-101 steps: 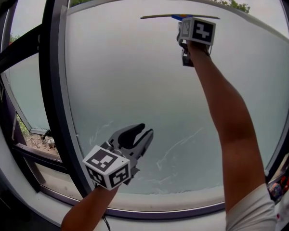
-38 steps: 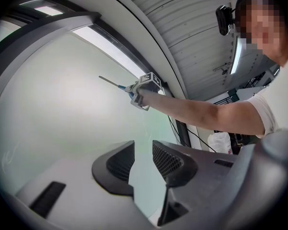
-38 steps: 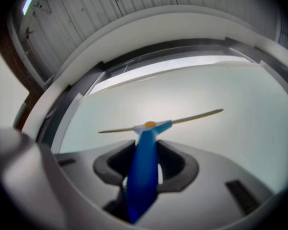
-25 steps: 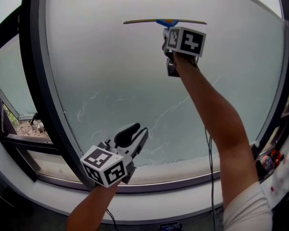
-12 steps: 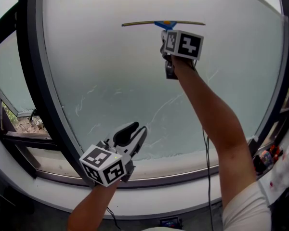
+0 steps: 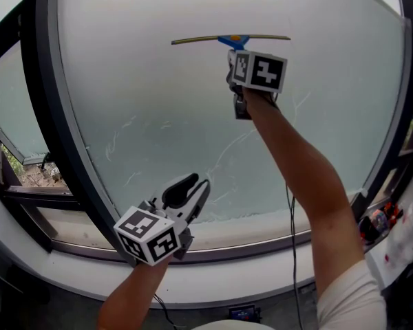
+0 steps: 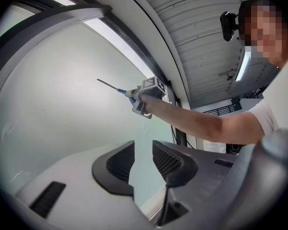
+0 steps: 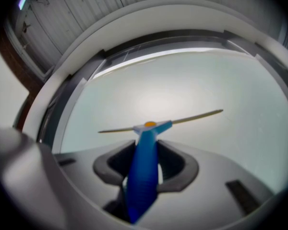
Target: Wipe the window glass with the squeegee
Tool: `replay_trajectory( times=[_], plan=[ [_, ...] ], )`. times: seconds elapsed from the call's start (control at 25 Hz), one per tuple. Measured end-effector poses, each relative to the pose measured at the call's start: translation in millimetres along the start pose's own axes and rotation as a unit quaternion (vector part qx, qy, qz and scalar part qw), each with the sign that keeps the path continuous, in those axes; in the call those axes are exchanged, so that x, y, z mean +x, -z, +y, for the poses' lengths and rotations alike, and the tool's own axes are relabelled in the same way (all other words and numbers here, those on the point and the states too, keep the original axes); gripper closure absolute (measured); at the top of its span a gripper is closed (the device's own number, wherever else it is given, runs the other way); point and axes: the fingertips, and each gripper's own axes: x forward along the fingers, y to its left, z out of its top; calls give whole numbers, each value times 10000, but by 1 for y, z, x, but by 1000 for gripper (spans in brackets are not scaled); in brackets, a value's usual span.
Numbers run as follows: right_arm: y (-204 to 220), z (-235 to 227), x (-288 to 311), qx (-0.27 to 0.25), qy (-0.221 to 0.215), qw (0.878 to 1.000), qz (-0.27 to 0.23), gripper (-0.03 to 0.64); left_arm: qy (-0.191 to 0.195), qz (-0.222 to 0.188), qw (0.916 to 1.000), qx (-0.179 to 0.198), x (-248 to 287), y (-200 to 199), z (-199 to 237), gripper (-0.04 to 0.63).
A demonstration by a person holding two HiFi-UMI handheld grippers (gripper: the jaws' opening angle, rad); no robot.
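The right gripper (image 8: 145,169) clamps its jaws on the squeegee (image 6: 230,40) handle, blade crosswise just beyond them against the window glass (image 6: 165,115), seemingly for a downward stroke, while the left gripper (image 7: 143,163) idles below, jaws apart and empty.

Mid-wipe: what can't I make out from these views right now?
- Whether the squeegee blade presses the window glass: too thin in the head view, blurred in the right gripper view.
- Small objects at the head view's right edge: tiny, partly cut off.
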Motion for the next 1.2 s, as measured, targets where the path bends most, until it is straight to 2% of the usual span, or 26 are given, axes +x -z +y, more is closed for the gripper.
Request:
replay_trajectory(
  times=[0.84,1.04,1.2],
  plan=[
    [47,4,-14,146,1,9998,167,469,-44,129,9995,-285,-7,28,-2,457],
    [63,5,-19,153,-13,9996,219,469,-127,183,9995,-208,-14,37,-2,457],
    [76,4,-23,144,1,9996,245,469,-170,210,9992,-282,-17,45,0,457]
  ],
)
